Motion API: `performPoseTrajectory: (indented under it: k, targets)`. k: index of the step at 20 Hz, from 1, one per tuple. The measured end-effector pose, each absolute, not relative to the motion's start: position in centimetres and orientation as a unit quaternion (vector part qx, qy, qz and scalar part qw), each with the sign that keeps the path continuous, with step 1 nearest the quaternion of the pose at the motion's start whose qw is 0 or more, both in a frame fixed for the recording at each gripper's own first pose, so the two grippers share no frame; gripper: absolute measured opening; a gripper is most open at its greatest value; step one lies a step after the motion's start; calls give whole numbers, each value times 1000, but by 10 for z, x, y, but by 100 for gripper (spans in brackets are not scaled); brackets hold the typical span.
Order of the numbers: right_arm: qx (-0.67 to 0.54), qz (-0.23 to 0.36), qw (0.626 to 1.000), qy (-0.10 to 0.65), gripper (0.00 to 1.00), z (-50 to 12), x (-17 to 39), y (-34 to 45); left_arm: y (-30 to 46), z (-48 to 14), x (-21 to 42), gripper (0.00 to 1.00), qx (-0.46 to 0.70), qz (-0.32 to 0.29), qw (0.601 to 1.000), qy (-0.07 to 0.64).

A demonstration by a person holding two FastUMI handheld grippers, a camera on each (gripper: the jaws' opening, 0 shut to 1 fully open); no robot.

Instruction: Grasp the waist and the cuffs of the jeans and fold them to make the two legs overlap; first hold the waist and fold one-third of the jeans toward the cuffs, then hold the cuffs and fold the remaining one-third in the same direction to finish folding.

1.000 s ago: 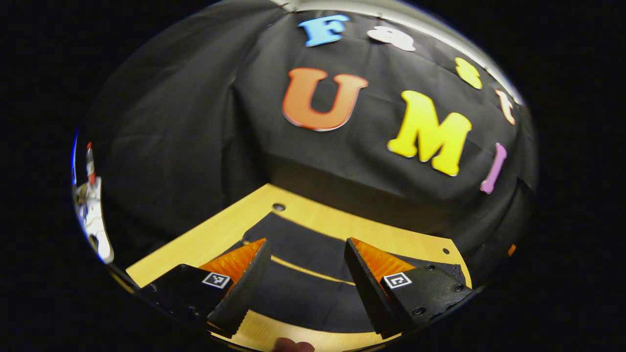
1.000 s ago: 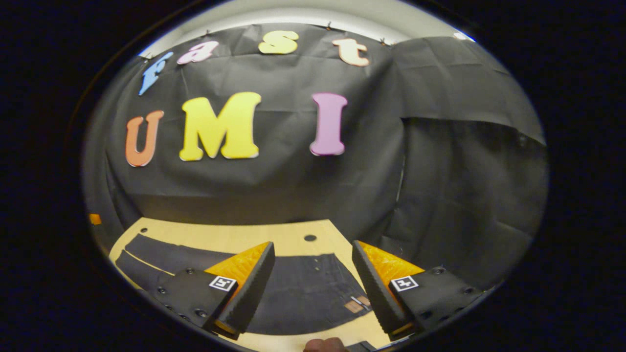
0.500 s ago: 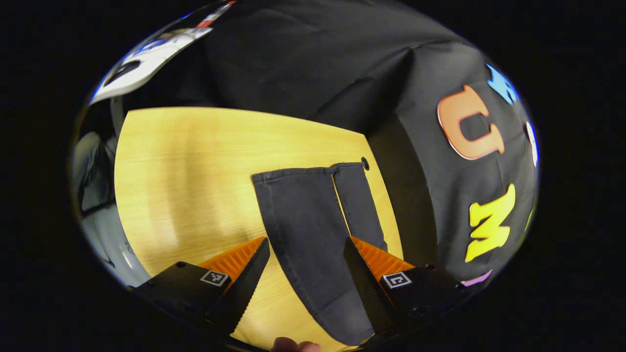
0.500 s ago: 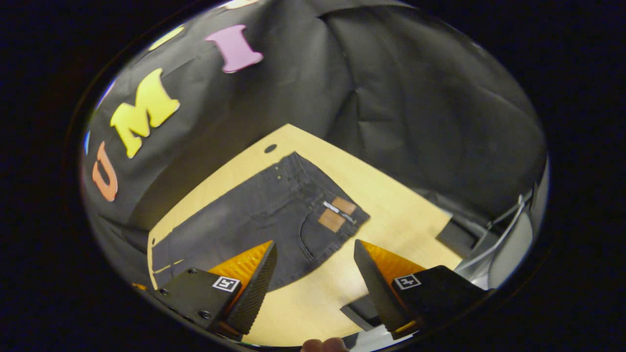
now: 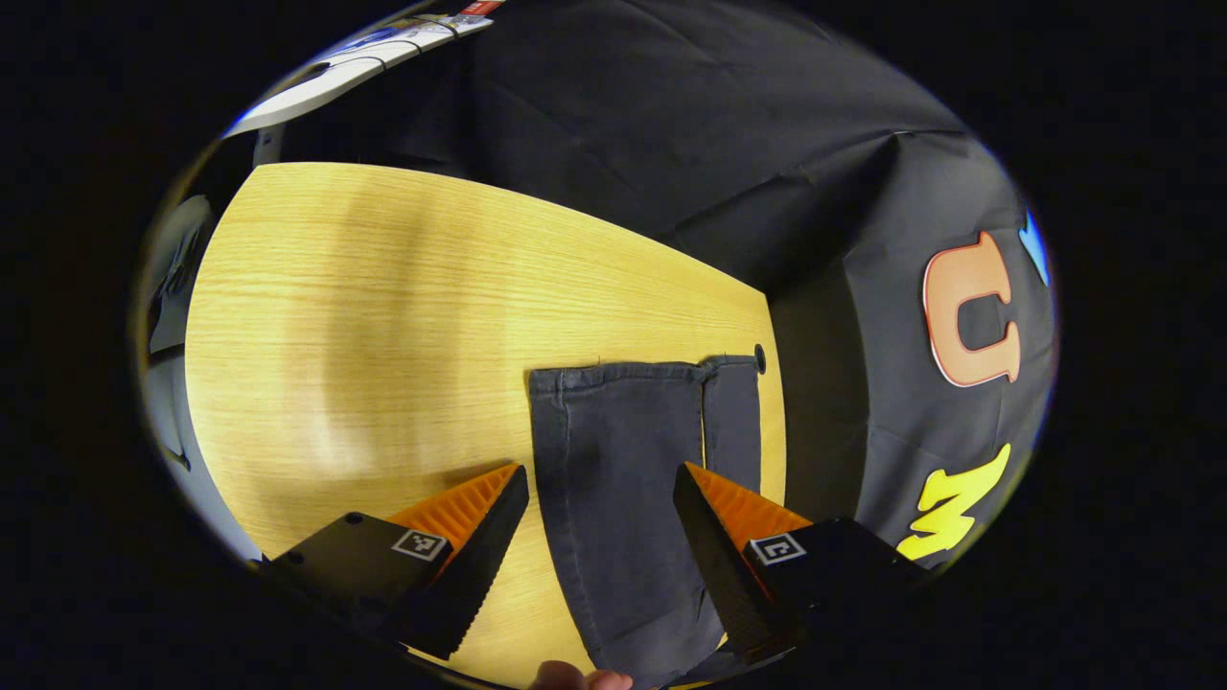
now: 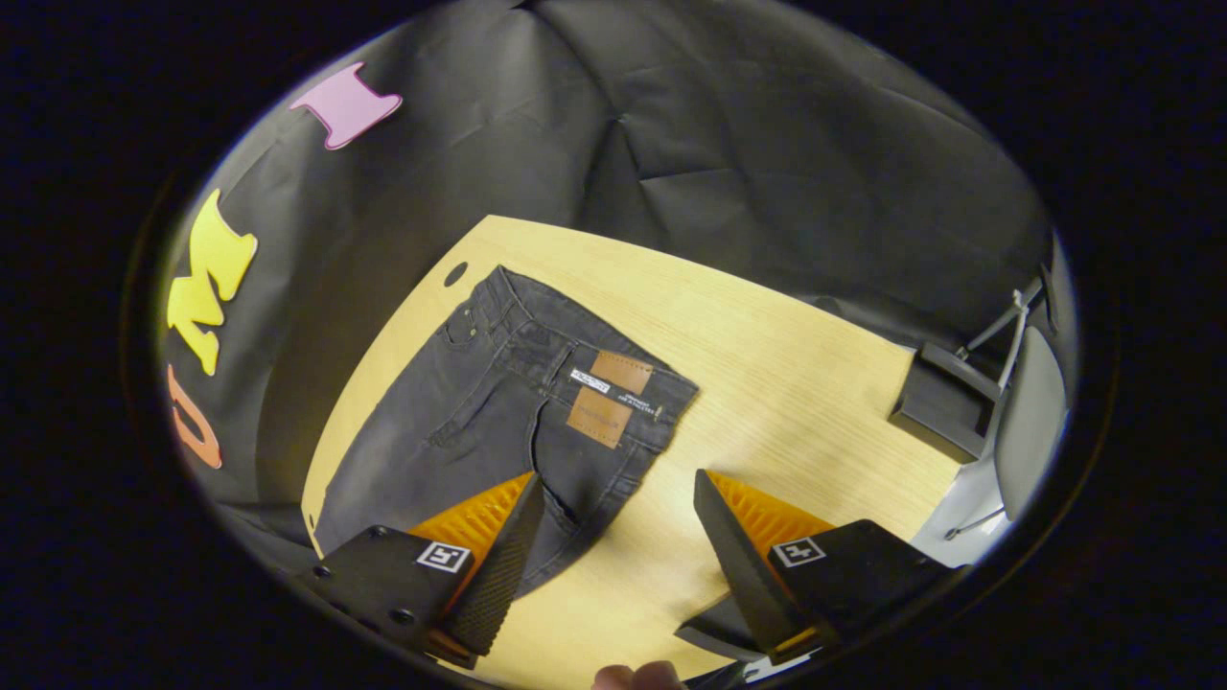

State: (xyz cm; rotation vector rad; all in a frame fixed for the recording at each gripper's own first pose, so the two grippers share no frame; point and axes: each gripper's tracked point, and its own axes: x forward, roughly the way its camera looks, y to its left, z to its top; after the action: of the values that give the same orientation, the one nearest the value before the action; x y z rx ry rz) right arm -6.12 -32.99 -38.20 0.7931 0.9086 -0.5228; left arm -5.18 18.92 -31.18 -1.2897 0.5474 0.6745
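Dark denim jeans [image 6: 498, 402] lie flat on the table [image 5: 383, 307] — cuffs [image 5: 652, 379] ahead of the left gripper [image 5: 599, 522], waist [image 6: 585, 359] up-frame of the right gripper [image 6: 618, 527]; both sets of jaws are apart, empty.

Bare table [image 5: 364, 316] beside jeans [image 5: 623, 479] (unobstructed)

In the right gripper view the right claw [image 6: 613, 537] hangs above the wooden surface [image 6: 796, 383] with its fingers spread apart, empty. The dark jeans [image 6: 479, 422] lie flat, waist [image 6: 585, 345] toward the far edge, two tan patches [image 6: 609, 398] showing. A dark box [image 6: 935, 407] sits at the right edge.
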Motion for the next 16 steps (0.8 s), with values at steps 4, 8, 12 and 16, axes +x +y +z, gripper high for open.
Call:
performPoseTrajectory:
  k: [4,8,12,16]
  targets:
    - [376,-254,781,430,92,-386,-60,-327,194,-315,-41,100,-560,308,726,255]
    - [381,-266,778,422,98,-387,-48,-329,193,-317,-24,98,-549,297,737,259]
    - [378,-283,777,415,98,-389,-46,-332,191,-319,-5,94,-556,277,741,255]
    - [329,-343,760,445,85,-397,-58,-343,188,-325,6,86,-553,270,742,266]
